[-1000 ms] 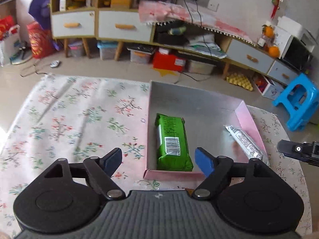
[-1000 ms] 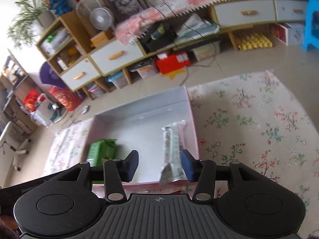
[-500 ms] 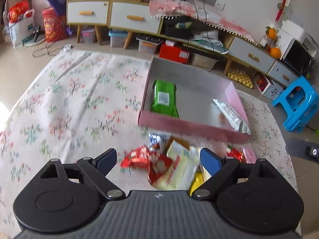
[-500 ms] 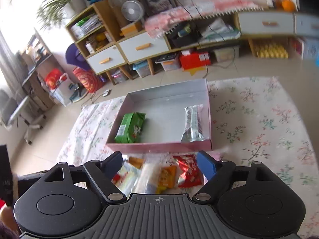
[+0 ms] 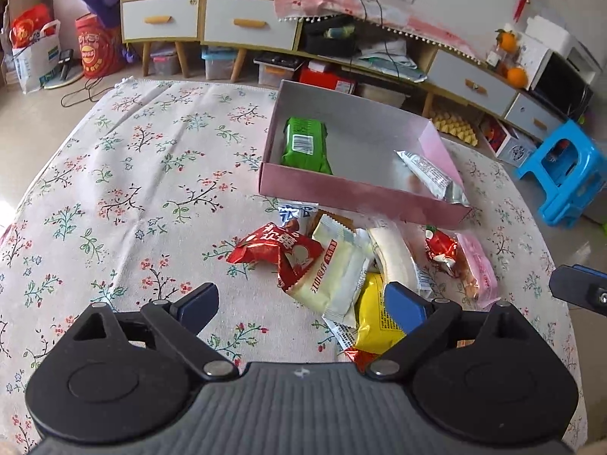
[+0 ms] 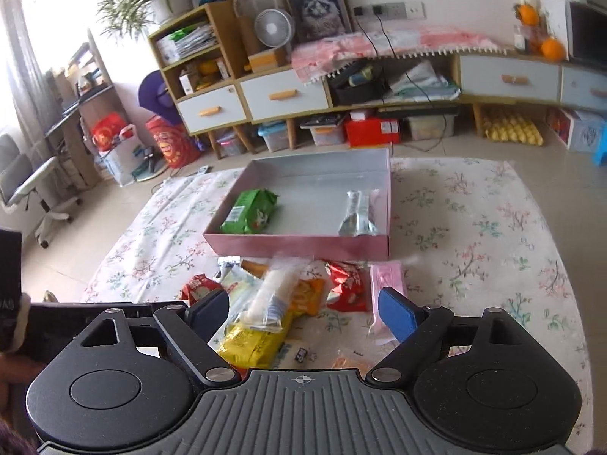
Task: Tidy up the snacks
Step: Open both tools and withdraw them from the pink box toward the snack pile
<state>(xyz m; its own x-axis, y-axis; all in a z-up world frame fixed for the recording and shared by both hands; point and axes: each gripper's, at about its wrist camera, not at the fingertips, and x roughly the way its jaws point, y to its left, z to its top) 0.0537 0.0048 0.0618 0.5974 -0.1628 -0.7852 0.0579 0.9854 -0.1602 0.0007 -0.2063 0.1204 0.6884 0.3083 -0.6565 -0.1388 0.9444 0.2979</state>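
Note:
A pink box (image 5: pixel 353 193) with a silver inside holds a green pack (image 5: pixel 305 146) at its left and a silver bar (image 5: pixel 430 176) at its right. In front of it lies a heap of snacks: a red packet (image 5: pixel 280 244), a cream packet (image 5: pixel 334 265), a yellow packet (image 5: pixel 375 314) and a pink packet (image 5: pixel 478 265). My left gripper (image 5: pixel 299 301) hangs over the heap's near side, its jaws opening with nothing gripped. My right gripper (image 6: pixel 303 309) is also opening and holds nothing; it hovers above the yellow packet (image 6: pixel 254 337) and a clear-wrapped roll (image 6: pixel 279 290), short of the box (image 6: pixel 303 244).
The floral tablecloth (image 5: pixel 132 189) covers the table, bare to the left of the box. A blue stool (image 5: pixel 561 174) stands on the floor to the right. Cabinets (image 6: pixel 280 94) and storage bins line the far wall. The right gripper's tip (image 5: pixel 580 290) shows at the left view's edge.
Both grippers pulled back from the box, bringing the snack heap into view. The right gripper let go of the silver bar, which now lies in the box. Both jaws widened.

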